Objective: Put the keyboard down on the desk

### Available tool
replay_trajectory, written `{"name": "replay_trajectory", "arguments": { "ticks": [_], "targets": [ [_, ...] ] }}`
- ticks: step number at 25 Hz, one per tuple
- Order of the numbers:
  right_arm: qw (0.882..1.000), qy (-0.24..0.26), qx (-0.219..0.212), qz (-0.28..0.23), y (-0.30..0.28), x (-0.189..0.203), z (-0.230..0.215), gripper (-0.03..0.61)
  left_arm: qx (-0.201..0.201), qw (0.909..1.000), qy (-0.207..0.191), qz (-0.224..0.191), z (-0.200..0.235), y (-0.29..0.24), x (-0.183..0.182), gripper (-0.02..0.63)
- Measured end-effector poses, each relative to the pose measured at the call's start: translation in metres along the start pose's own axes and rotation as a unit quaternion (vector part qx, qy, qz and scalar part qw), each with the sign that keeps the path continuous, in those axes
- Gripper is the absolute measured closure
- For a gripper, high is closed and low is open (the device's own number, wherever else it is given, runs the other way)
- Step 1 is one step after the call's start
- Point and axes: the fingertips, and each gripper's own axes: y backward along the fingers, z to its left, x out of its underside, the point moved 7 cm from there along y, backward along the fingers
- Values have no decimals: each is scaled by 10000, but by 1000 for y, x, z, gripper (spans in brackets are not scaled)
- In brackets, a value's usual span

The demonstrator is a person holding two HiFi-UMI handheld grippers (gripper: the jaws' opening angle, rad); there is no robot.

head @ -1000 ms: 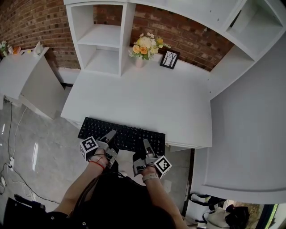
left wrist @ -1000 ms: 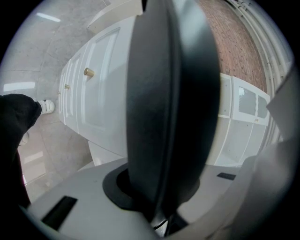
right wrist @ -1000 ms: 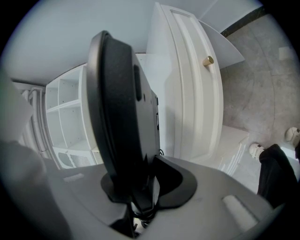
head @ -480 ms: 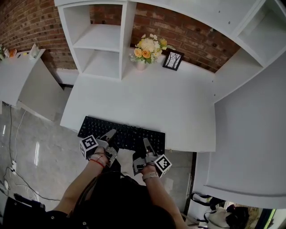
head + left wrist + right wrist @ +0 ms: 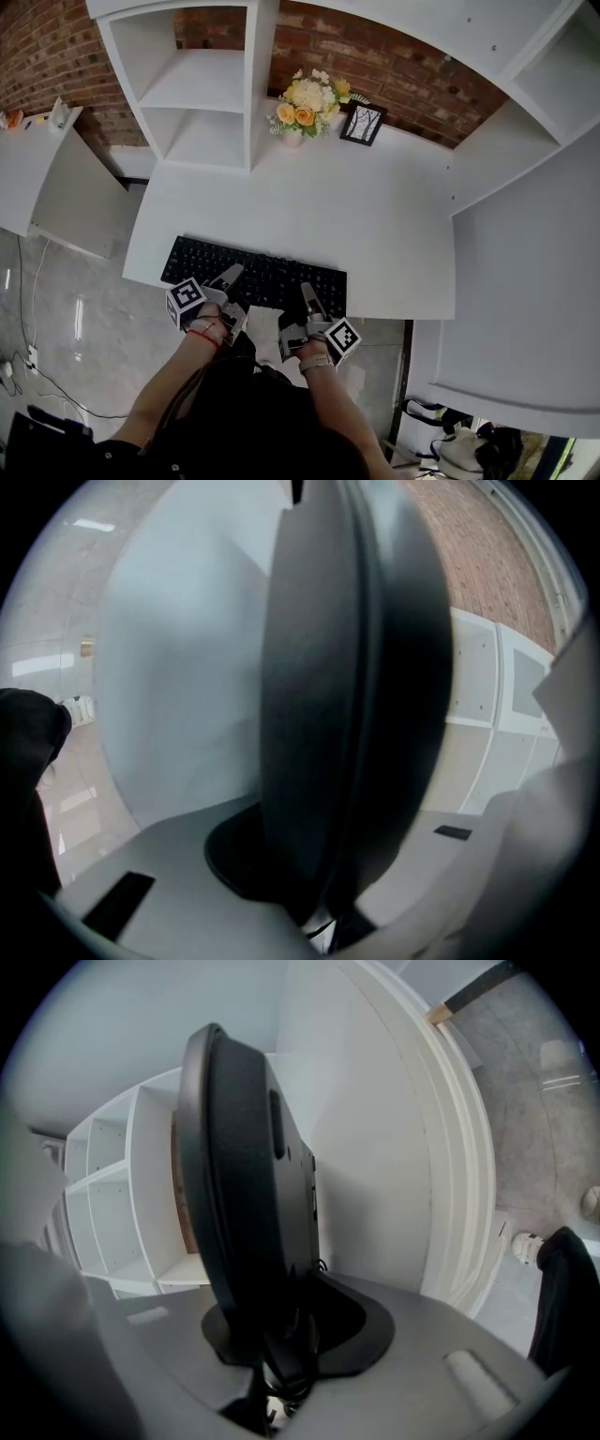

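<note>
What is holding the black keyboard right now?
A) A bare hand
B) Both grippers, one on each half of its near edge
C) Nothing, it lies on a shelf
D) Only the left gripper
B: in the head view the left gripper and the right gripper each clamp the near edge of the keyboard, and each gripper view shows it between closed jaws.

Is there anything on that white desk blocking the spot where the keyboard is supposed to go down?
Nothing visible does. The keyboard, gripped by the left gripper and right gripper, is at the desk's front edge, with bare surface beyond. The flowers and picture frame stand far back by the wall.
</note>
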Motion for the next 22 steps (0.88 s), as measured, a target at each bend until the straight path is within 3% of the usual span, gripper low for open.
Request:
{"name": "replay_trajectory", "arguments": {
  "ticks": [22],
  "targets": [
    [9998,165,103,103,-73,5,15,506,39,9997,207,-159,-18,-37,-52,538]
  ]
}}
